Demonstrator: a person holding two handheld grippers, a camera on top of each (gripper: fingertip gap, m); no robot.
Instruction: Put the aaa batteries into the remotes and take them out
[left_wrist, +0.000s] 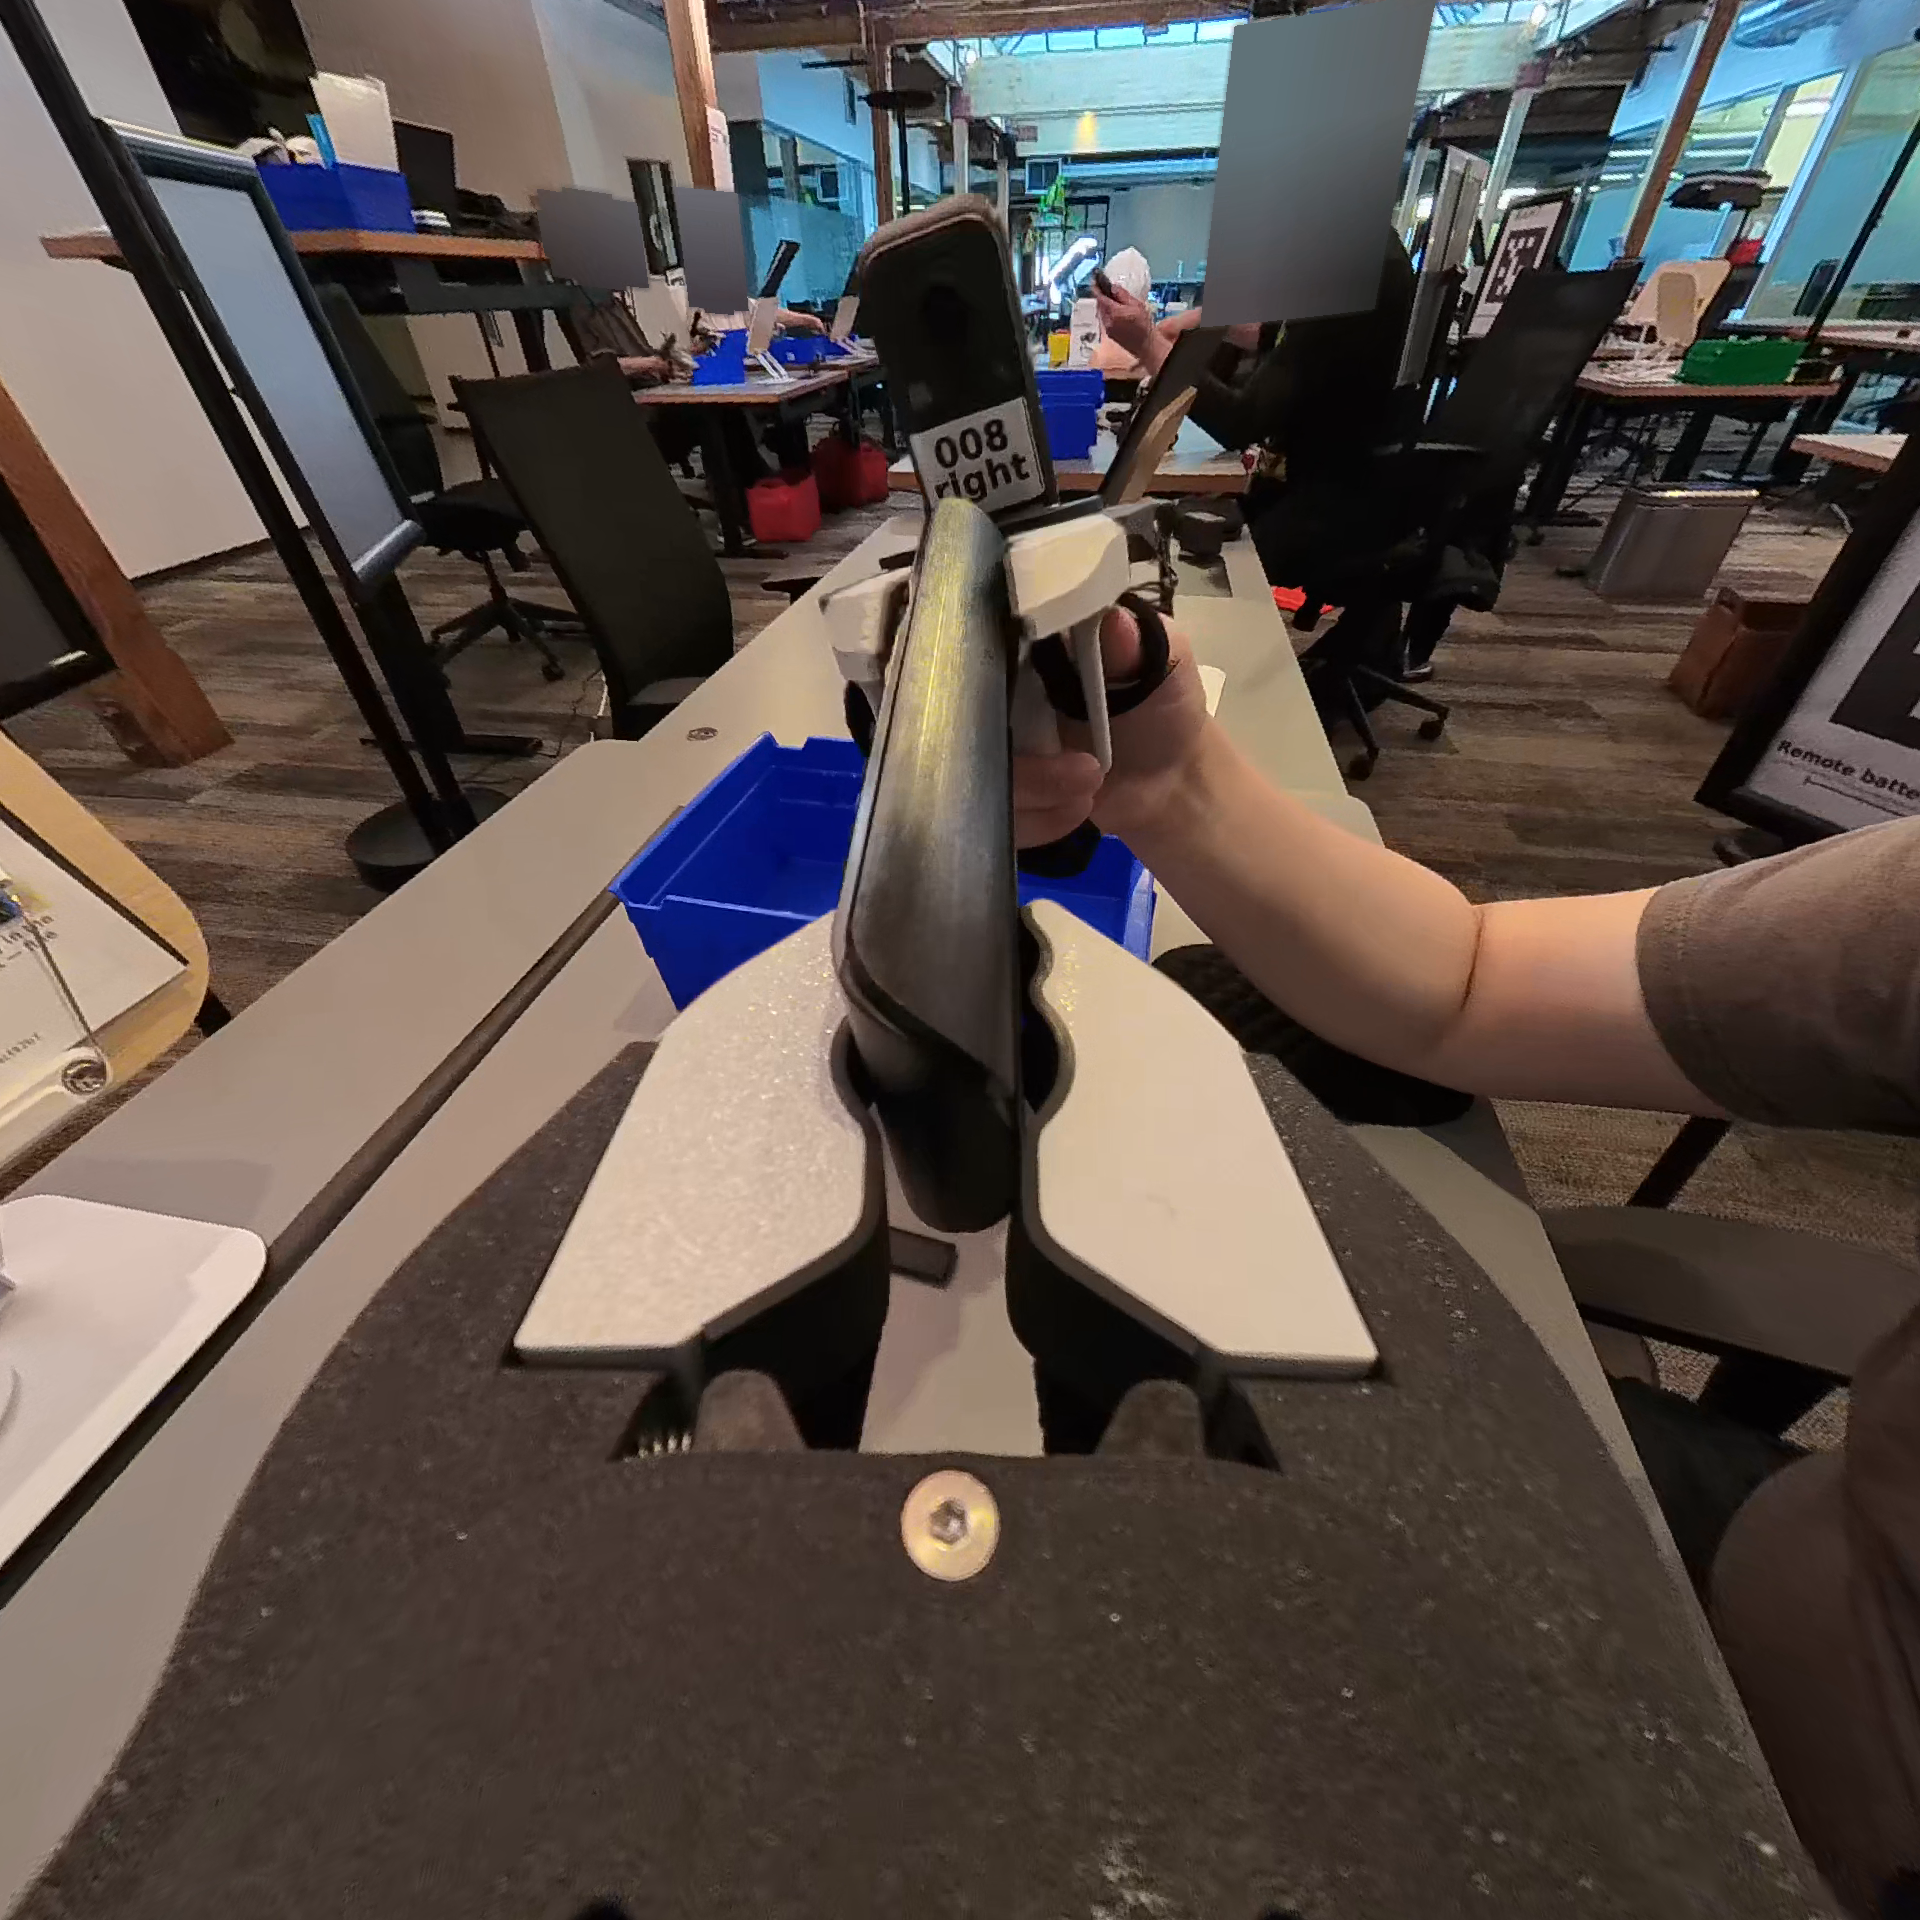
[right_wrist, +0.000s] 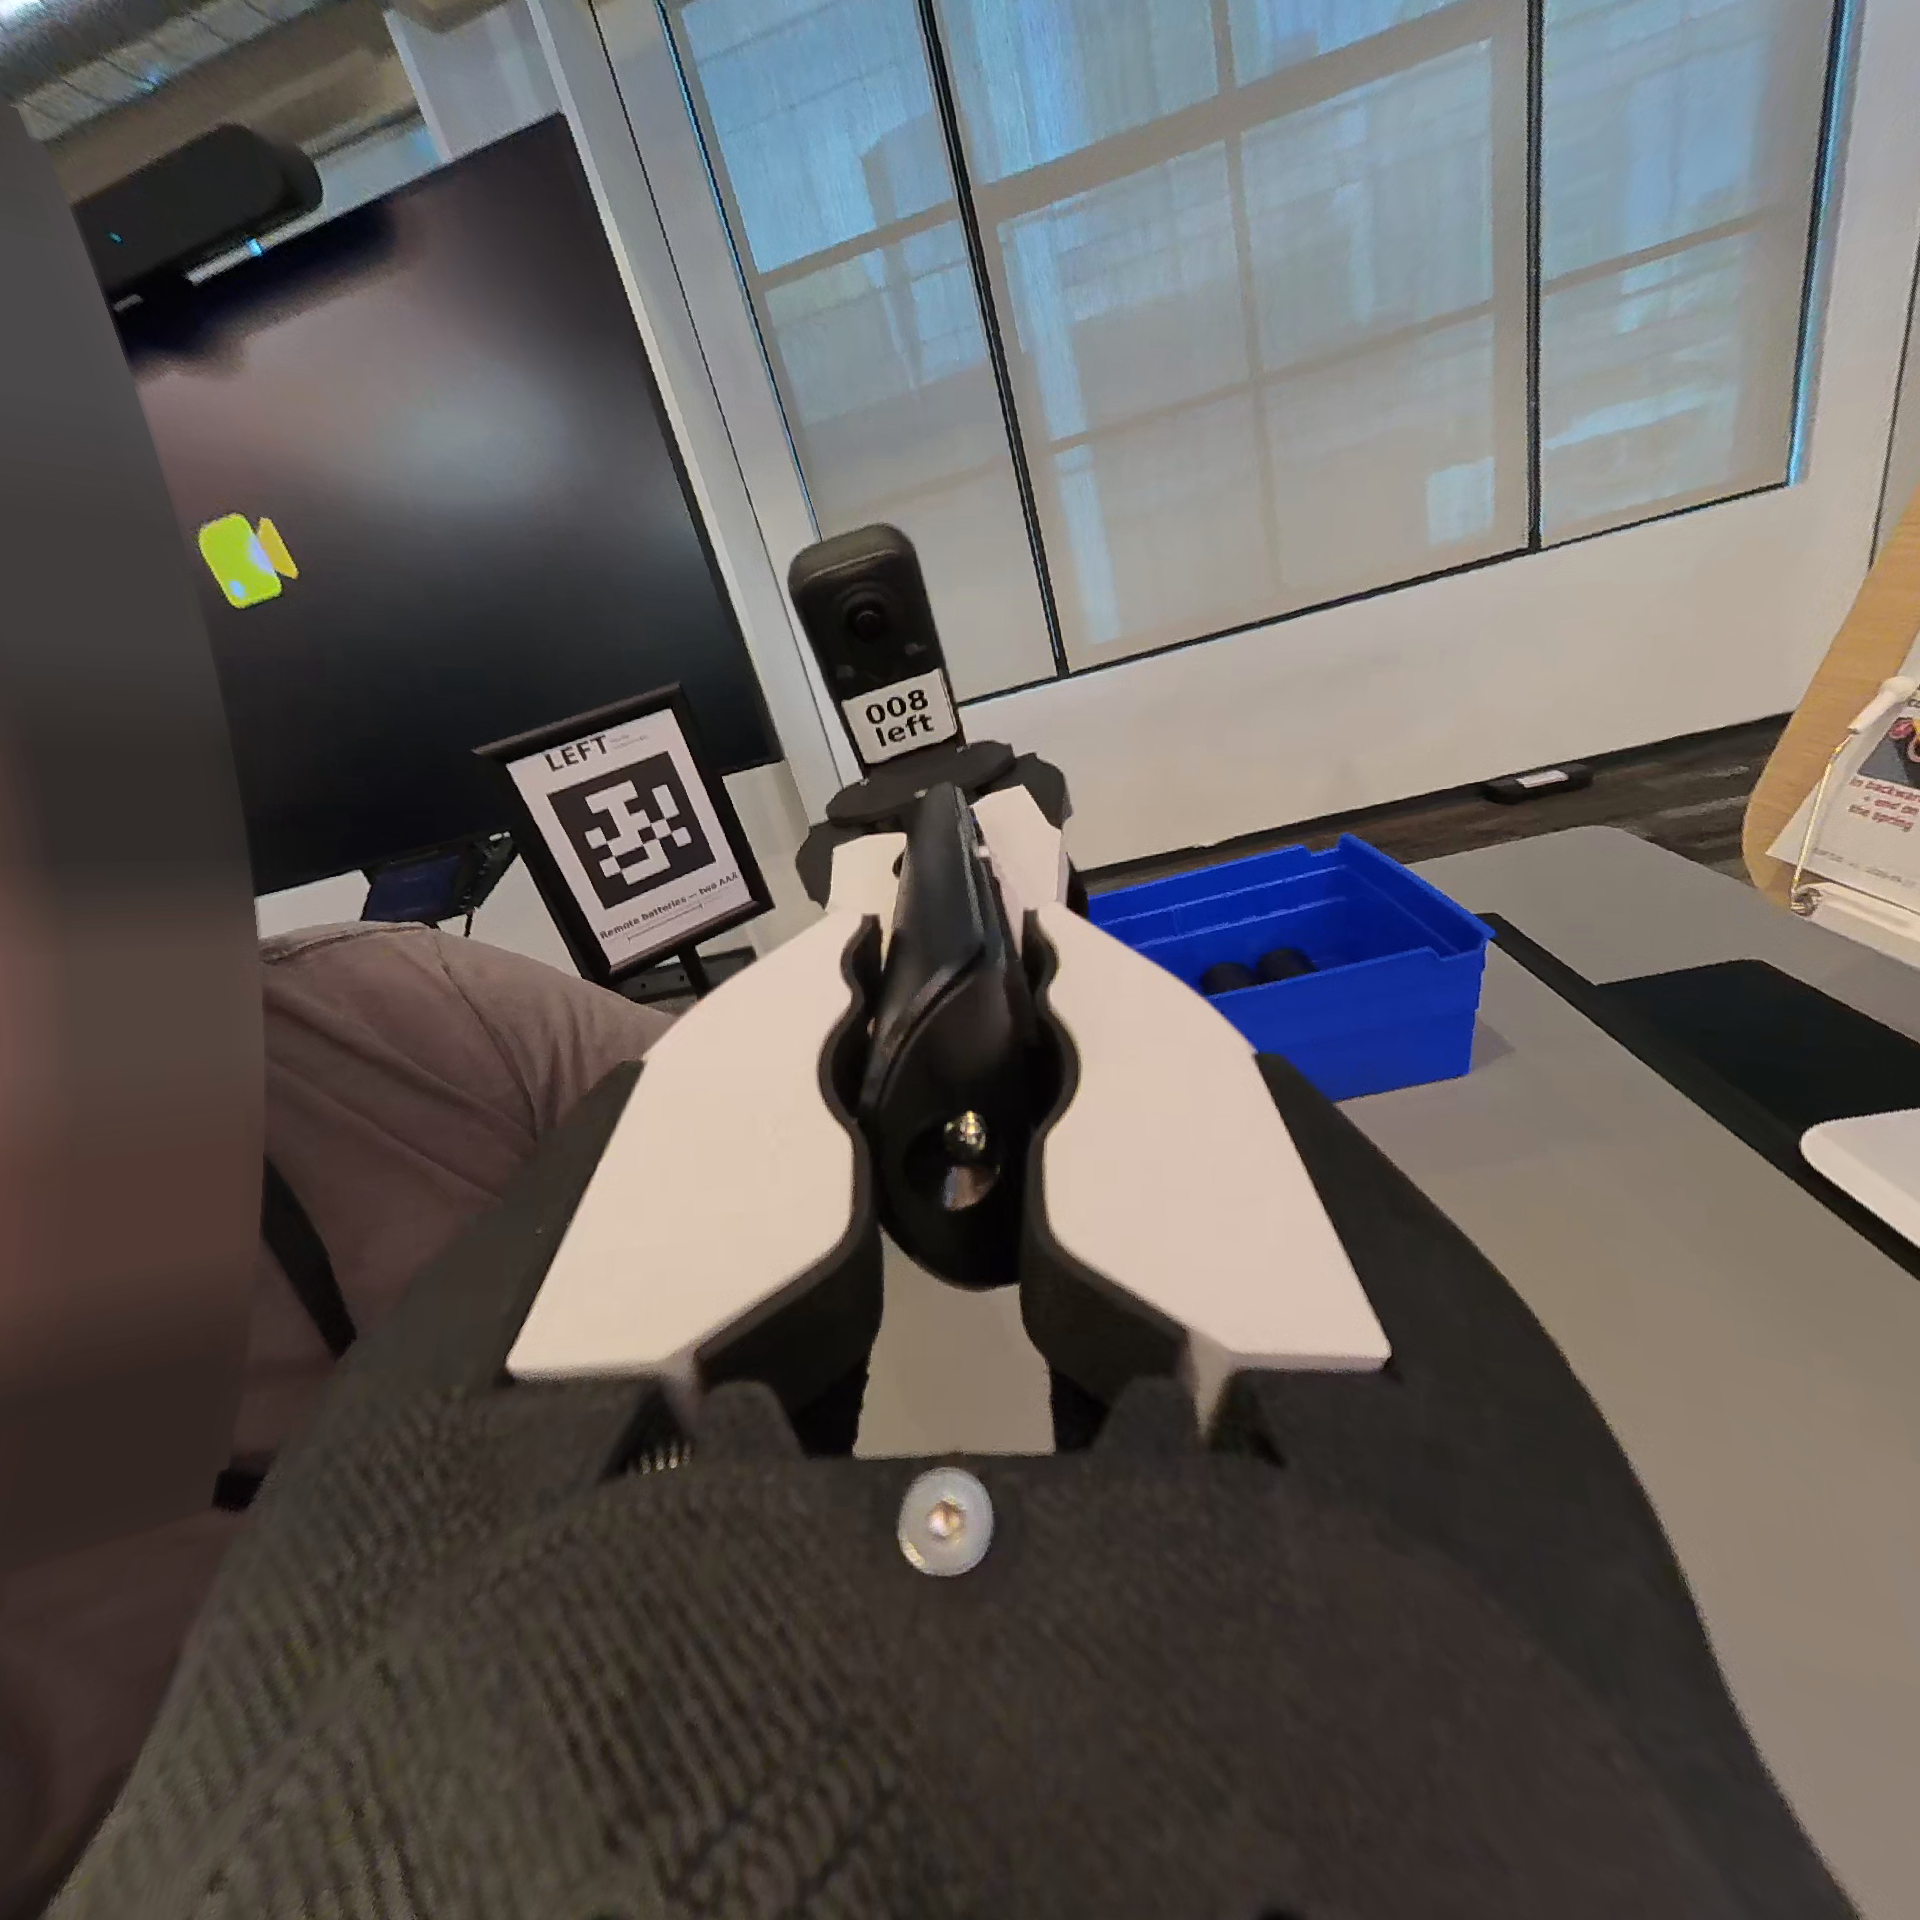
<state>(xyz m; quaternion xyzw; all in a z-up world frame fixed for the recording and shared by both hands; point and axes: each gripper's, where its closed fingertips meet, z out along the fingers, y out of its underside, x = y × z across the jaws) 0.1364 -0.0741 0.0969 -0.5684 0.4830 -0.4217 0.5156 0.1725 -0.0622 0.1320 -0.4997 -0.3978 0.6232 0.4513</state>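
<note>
Both grippers grip one black remote (left_wrist: 930, 831), one at each end, held in the air above the grey table (left_wrist: 447, 966). My left gripper (left_wrist: 935, 925) is shut on its near end in the left wrist view. The right gripper (left_wrist: 961, 597) clamps the far end, with a hand on its trigger. In the right wrist view my right gripper (right_wrist: 948, 935) is shut on the remote (right_wrist: 935, 1049), whose near end shows a small metal contact. The left gripper (right_wrist: 940, 831) grips it beyond. Two dark cylinders (right_wrist: 1257, 971), likely batteries, lie in a blue bin (right_wrist: 1351, 1023).
The blue bin (left_wrist: 727, 862) sits on the table under the remote. A black mat (right_wrist: 1766, 1023) and a white pad (right_wrist: 1870, 1153) lie to the right. A framed sign (right_wrist: 634, 821) and a dark screen (right_wrist: 416, 520) stand behind. A forearm (left_wrist: 1351, 966) reaches in from the right.
</note>
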